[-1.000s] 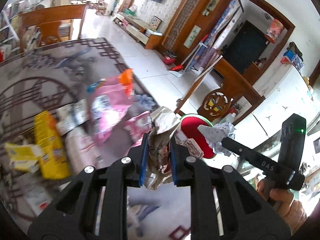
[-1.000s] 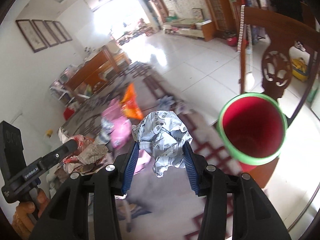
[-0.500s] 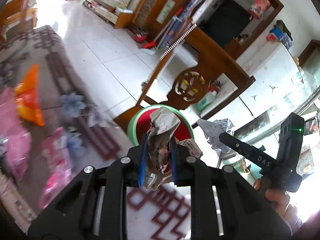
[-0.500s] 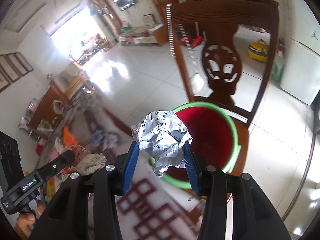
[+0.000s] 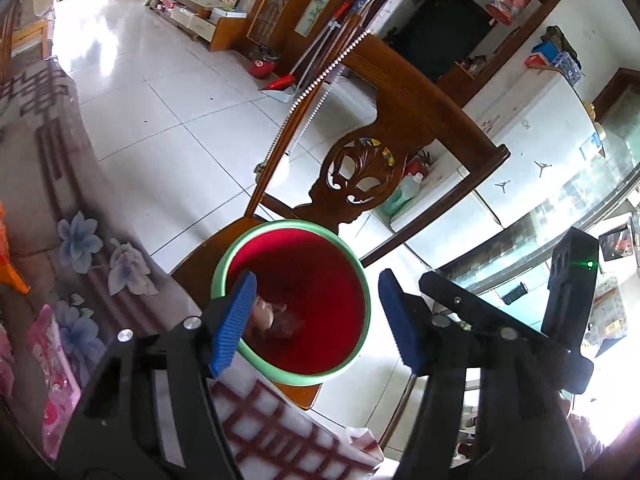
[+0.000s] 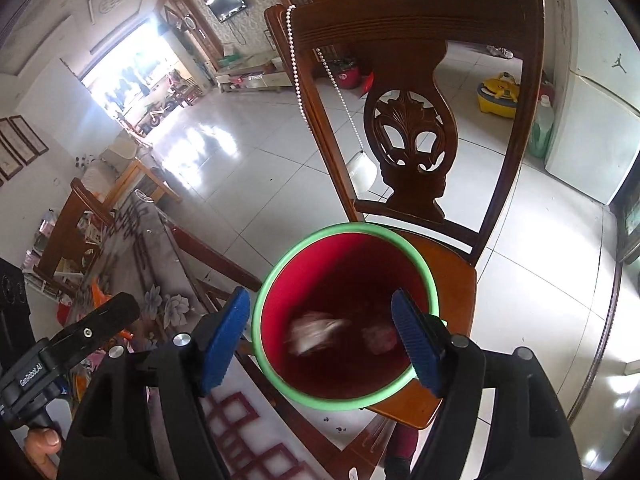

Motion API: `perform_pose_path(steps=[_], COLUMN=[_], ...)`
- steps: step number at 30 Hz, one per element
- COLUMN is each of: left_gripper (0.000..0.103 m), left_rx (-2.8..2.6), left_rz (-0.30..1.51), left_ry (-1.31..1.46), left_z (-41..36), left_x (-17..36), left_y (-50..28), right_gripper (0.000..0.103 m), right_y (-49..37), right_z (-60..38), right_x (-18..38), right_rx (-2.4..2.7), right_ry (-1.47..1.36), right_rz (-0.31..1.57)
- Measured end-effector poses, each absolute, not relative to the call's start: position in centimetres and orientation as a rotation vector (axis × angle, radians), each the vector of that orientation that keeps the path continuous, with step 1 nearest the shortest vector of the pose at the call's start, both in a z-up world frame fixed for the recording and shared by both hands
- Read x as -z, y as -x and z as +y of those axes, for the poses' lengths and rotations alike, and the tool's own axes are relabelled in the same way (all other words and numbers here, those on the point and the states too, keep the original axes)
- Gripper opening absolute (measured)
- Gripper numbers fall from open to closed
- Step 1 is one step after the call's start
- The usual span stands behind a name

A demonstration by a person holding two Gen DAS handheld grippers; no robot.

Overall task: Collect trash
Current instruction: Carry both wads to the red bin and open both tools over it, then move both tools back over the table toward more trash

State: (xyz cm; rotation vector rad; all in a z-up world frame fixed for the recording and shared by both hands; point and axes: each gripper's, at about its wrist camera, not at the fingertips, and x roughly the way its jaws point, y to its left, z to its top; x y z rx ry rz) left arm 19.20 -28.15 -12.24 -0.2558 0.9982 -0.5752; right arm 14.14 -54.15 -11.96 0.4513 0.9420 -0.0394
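Note:
A red bin with a green rim (image 5: pixel 289 222) (image 6: pixel 347 226) stands on a wooden chair seat, right under both grippers. My left gripper (image 5: pixel 317 322) hangs over its mouth with jaws opening and nothing between the blue pads. A brownish crumpled wrapper (image 5: pixel 269 317) lies inside the bin by the left pad. My right gripper (image 6: pixel 320 340) is also above the bin, jaws opening and nothing held. A blurred silver paper ball (image 6: pixel 316 332) drops inside the bin, beside a pinkish wad (image 6: pixel 380 338).
The carved wooden chair (image 6: pixel 412 140) has a bead string on its back. A table with flowered cloth (image 5: pixel 80 248) lies left, bearing a pink wrapper (image 5: pixel 52 368) and an orange one (image 5: pixel 10 280). White tiled floor (image 6: pixel 248 184) and a fridge (image 6: pixel 592 128) lie beyond.
Both grippers swung from over the littered table to above the bin. Their jaws opened, and the brown wrapper and the silver ball left the pads and fell into the bin.

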Motion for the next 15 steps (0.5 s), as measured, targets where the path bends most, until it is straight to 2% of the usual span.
perform_pose_path(steps=[11,13,15], left_gripper=[0.061,0.067,0.068], left_rx=[0.462,0.446,0.429], left_rz=[0.94,0.921,0.895], left_ry=[0.3,0.311,0.324], left_z=[-22.1,-20.7,-19.1], left_x=[9.2,8.5,7.7], left_y=[-16.8,-15.9,-14.7], right_gripper=[0.071,0.071,0.071], right_y=[-13.9,-13.8,-13.4], right_z=[-49.3,-48.1,-46.3], right_x=[10.6,10.3,9.8], right_rx=[-0.044,-0.061,-0.09], right_ry=[-0.414,-0.409,-0.399], right_rz=[0.931,0.931,0.93])
